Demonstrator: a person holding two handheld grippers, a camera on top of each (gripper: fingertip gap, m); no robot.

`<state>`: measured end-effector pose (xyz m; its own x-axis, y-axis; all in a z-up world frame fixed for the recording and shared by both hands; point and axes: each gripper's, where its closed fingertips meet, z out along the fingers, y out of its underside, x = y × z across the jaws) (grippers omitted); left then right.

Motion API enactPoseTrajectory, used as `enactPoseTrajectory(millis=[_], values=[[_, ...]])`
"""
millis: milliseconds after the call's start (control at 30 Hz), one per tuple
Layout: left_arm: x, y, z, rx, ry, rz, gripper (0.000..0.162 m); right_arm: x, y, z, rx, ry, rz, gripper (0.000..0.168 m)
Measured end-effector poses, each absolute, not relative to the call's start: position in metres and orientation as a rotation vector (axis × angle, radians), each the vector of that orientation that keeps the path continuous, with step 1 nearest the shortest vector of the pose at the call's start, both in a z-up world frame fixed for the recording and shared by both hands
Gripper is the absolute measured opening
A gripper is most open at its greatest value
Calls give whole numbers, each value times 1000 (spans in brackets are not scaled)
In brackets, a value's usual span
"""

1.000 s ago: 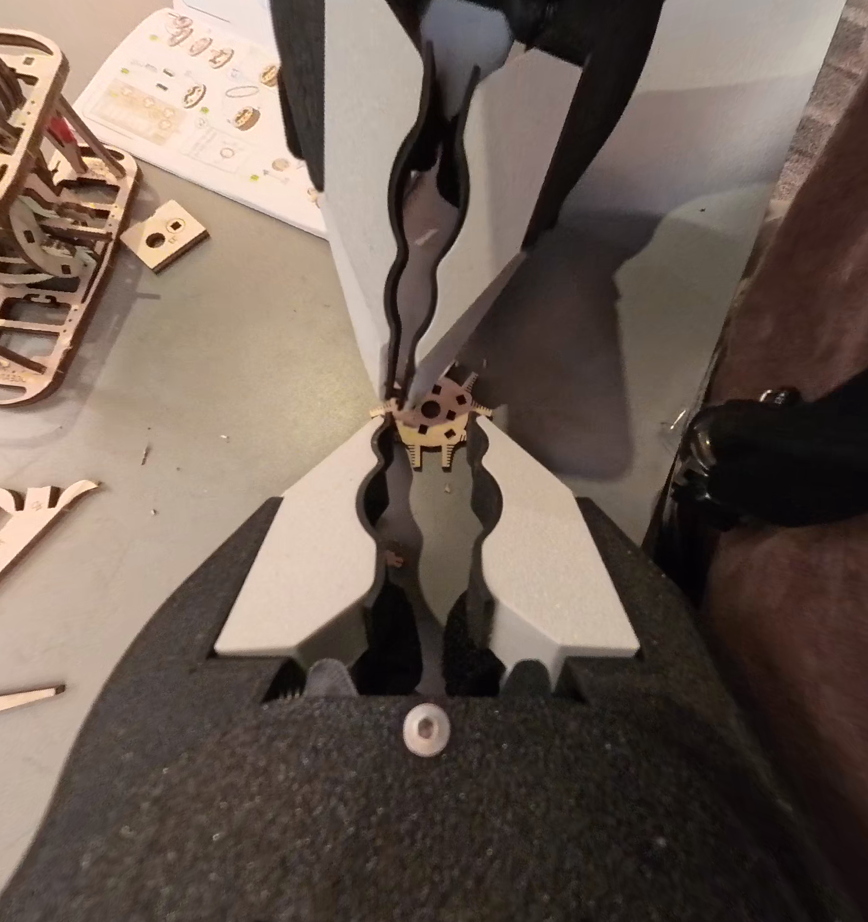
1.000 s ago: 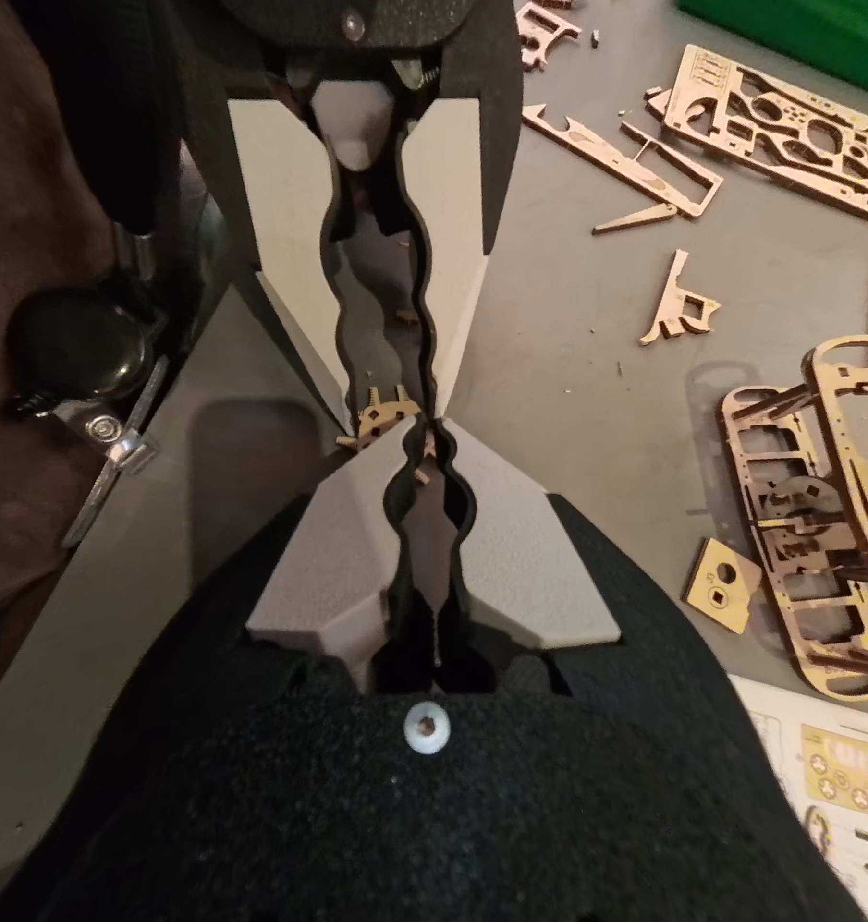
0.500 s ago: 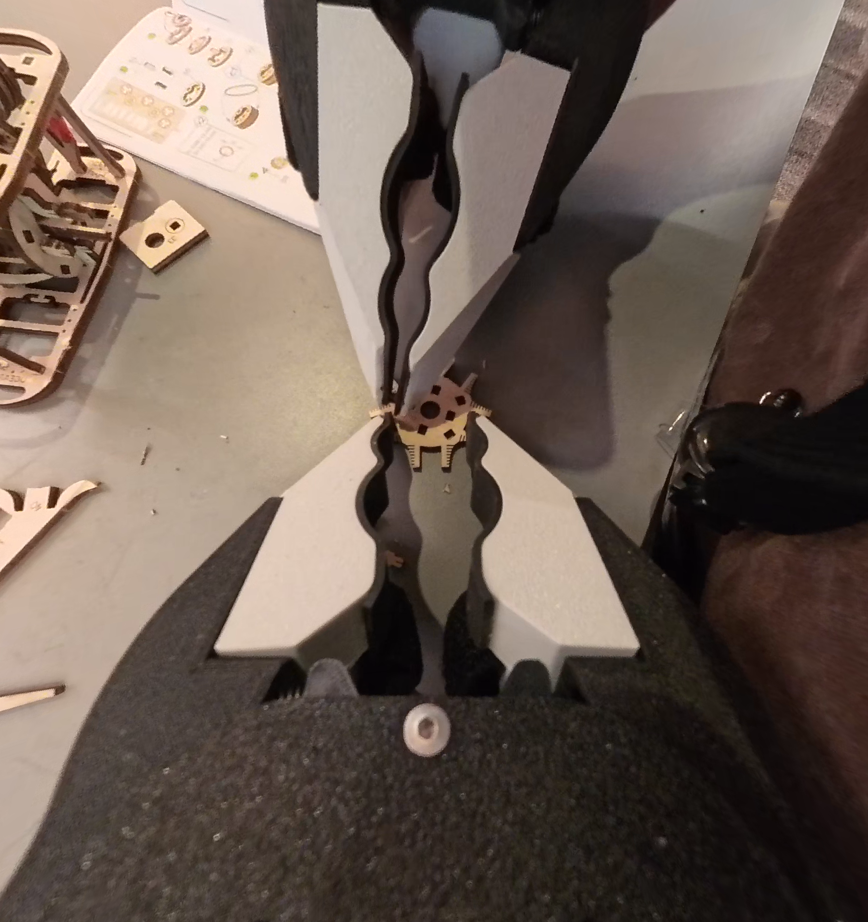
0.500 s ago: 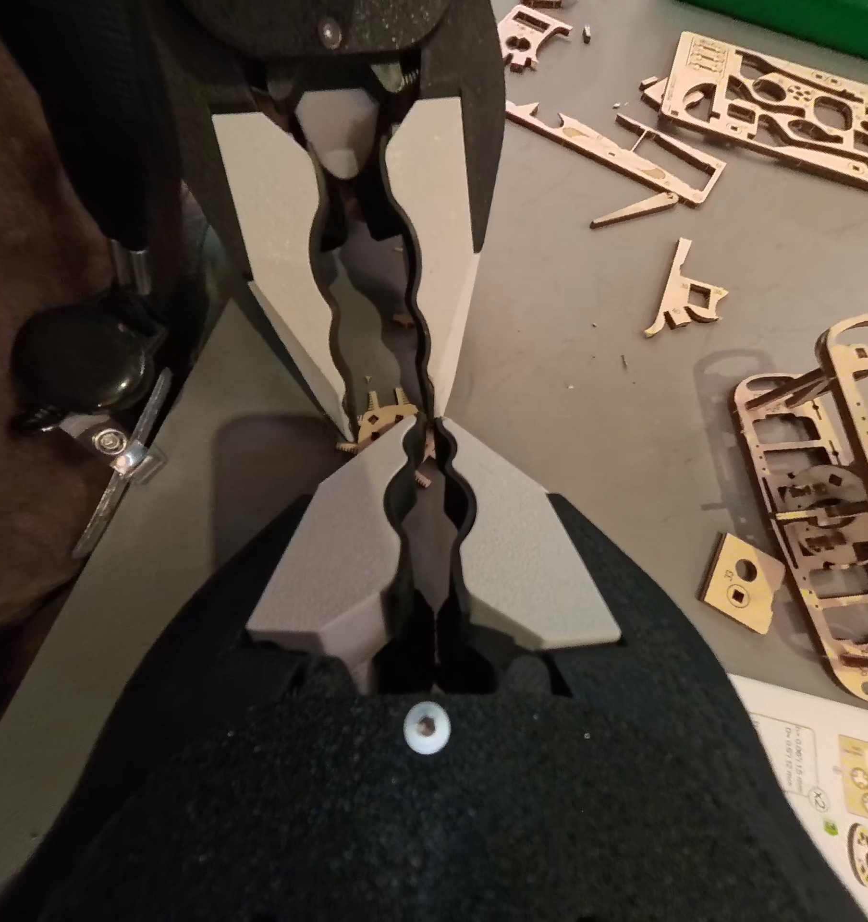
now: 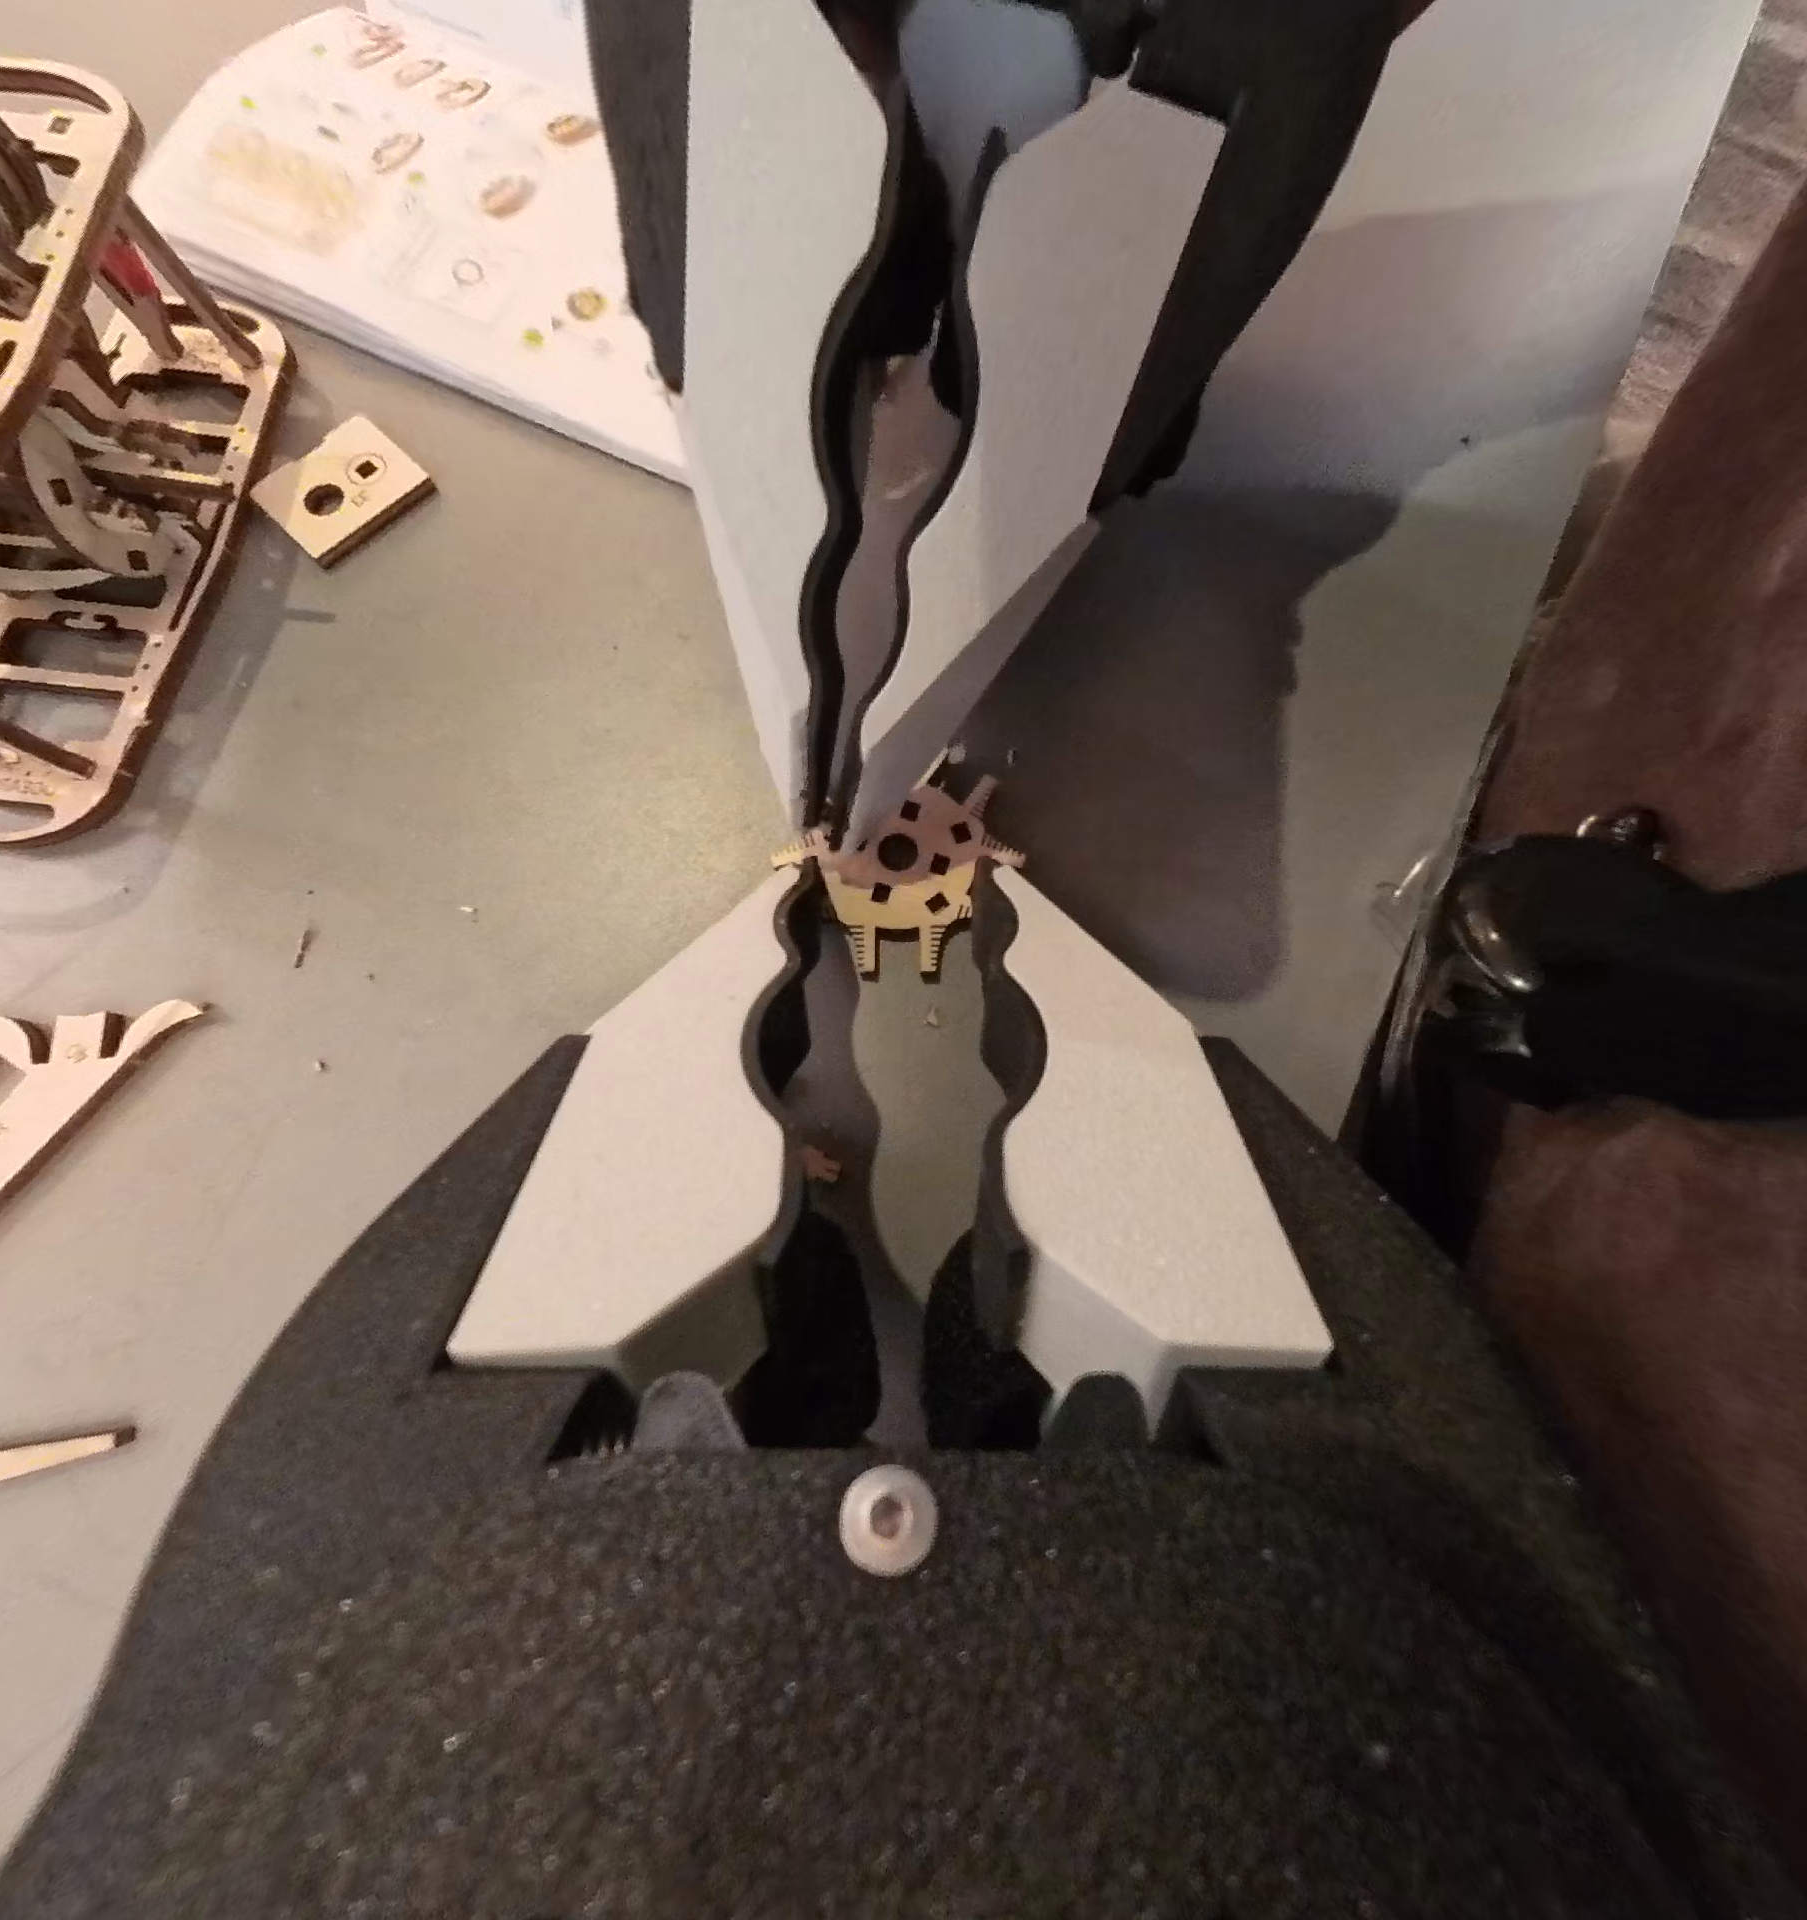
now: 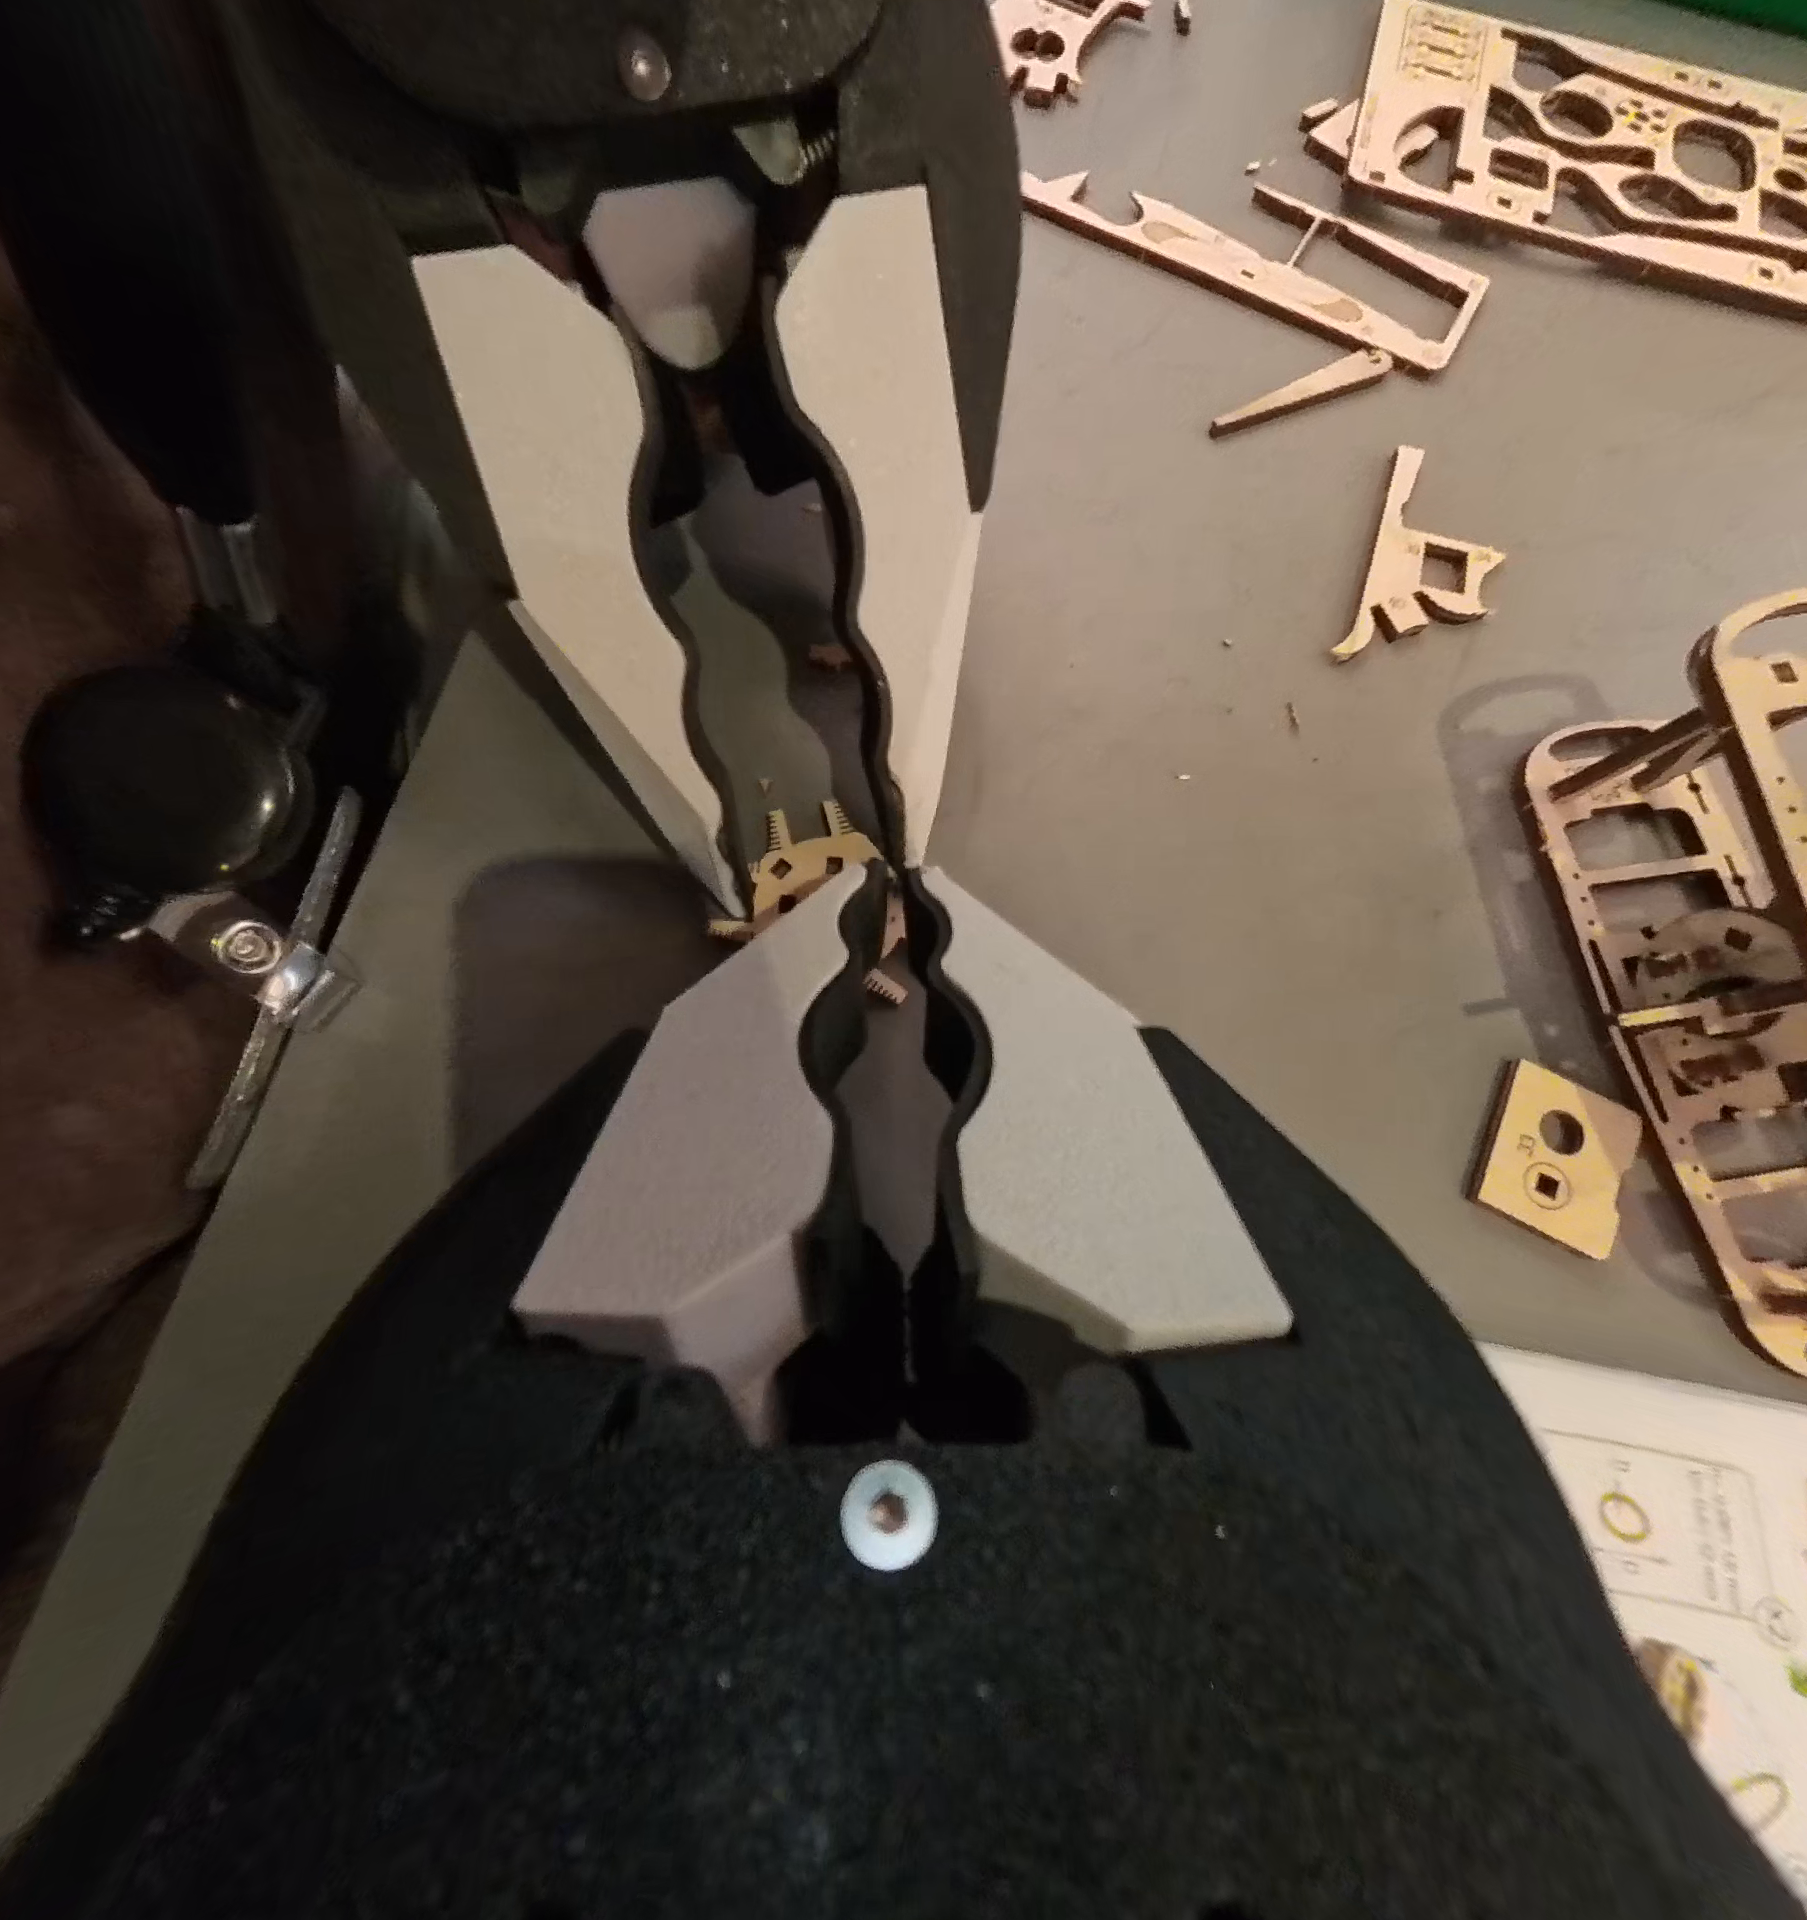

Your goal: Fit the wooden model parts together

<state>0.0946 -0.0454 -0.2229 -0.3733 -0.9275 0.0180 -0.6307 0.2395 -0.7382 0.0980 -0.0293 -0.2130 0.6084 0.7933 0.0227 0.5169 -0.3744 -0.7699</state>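
Observation:
A small wooden gear disc (image 5: 904,878) with toothed spokes is held just above the grey table, pinched between the tips of my left gripper (image 5: 894,899), which is shut on it. My right gripper (image 6: 894,883) comes in from the opposite side, tip to tip with the left. It is shut on a small toothed wooden peg (image 6: 886,982) at the disc's rim (image 6: 790,878). In the left wrist view the right gripper's fingertips (image 5: 863,790) meet at the disc's upper left edge. Whether the peg sits in a slot is hidden by the fingers.
A half-built wooden model (image 5: 78,499) (image 6: 1709,987) stands nearby with a square wooden plate (image 5: 343,488) (image 6: 1553,1153) beside it. There is an instruction booklet (image 5: 411,156), cut-out sheets (image 6: 1605,135) and loose parts (image 6: 1408,561). A person's dark red clothing with a black badge reel (image 5: 1605,977) borders the table edge. Only a small space, under 4 cm, lies between the two pairs of fingers.
Both grippers stay closed at the disc, which keeps its place. The right gripper has shifted and tilted slightly; the table items drift a little in its view.

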Motion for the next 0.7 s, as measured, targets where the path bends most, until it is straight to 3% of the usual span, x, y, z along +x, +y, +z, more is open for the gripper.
enactPoseTrajectory(millis=[700], values=[[94,-45,-223,-1422,2092,-935,27,99,-25,-213,-2082,-922,502,2]])
